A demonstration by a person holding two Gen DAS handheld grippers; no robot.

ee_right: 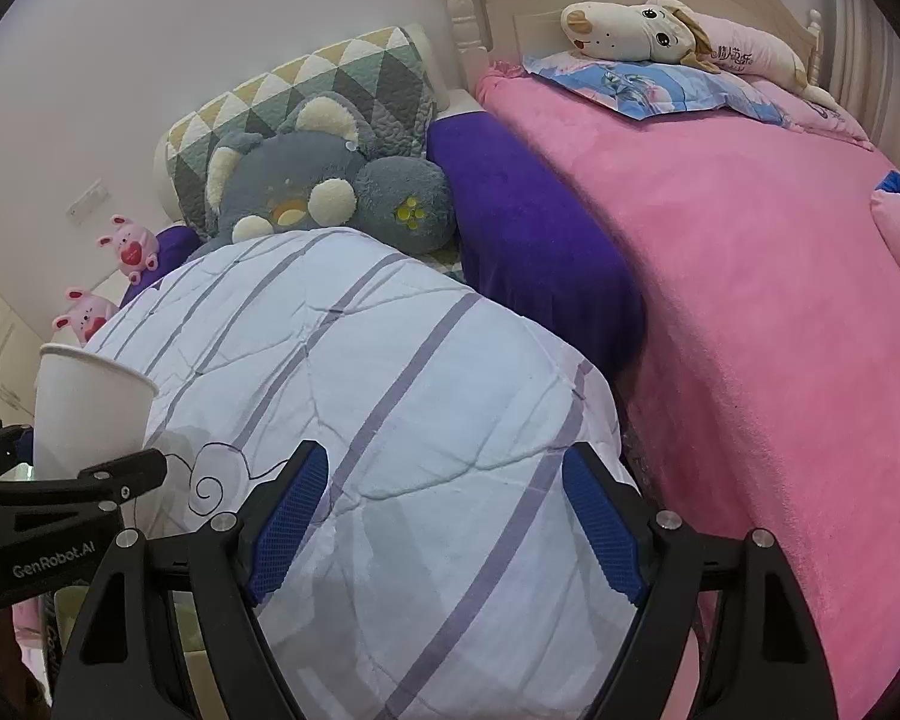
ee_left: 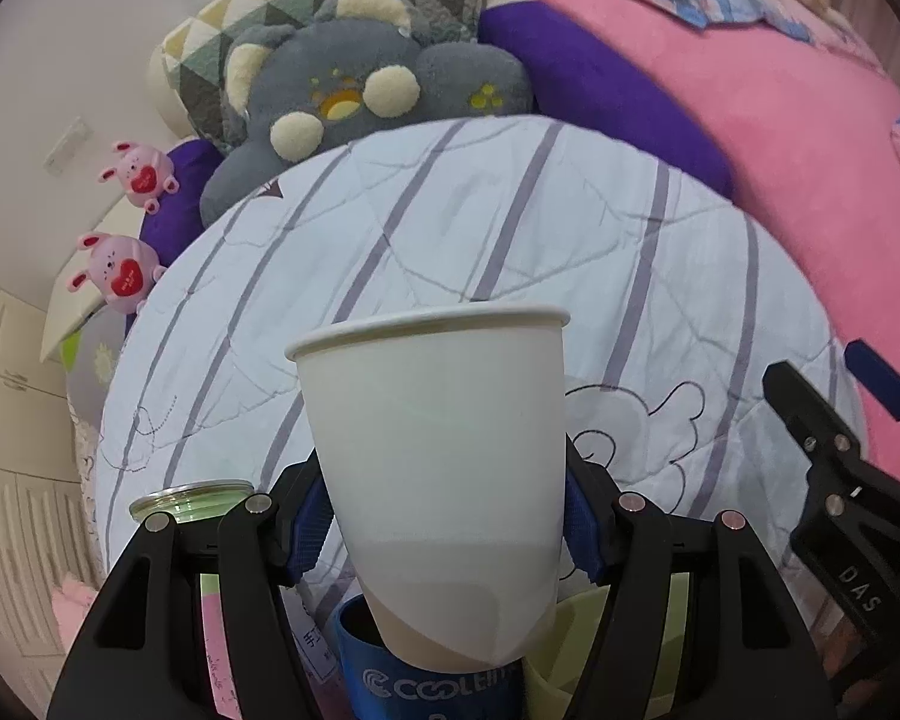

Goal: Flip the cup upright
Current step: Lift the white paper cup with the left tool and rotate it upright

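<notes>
A striped quilt [ee_right: 390,360] lies on the pink-sheeted bed [ee_right: 750,300].

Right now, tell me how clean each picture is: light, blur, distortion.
Left wrist view: soft even indoor light, no glare; the cup is sharp, shaded grey low on its wall; the fisheye bulges the quilt into a dome. Right wrist view: same flat light, sharp; the pink blanket curves steeply, and the corners go black.

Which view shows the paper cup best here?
The left wrist view: the cup fills the centre, rim up, clamped between the left gripper's fingers. The right wrist view catches it only at the left edge, its lower part hidden behind the left gripper.
</notes>
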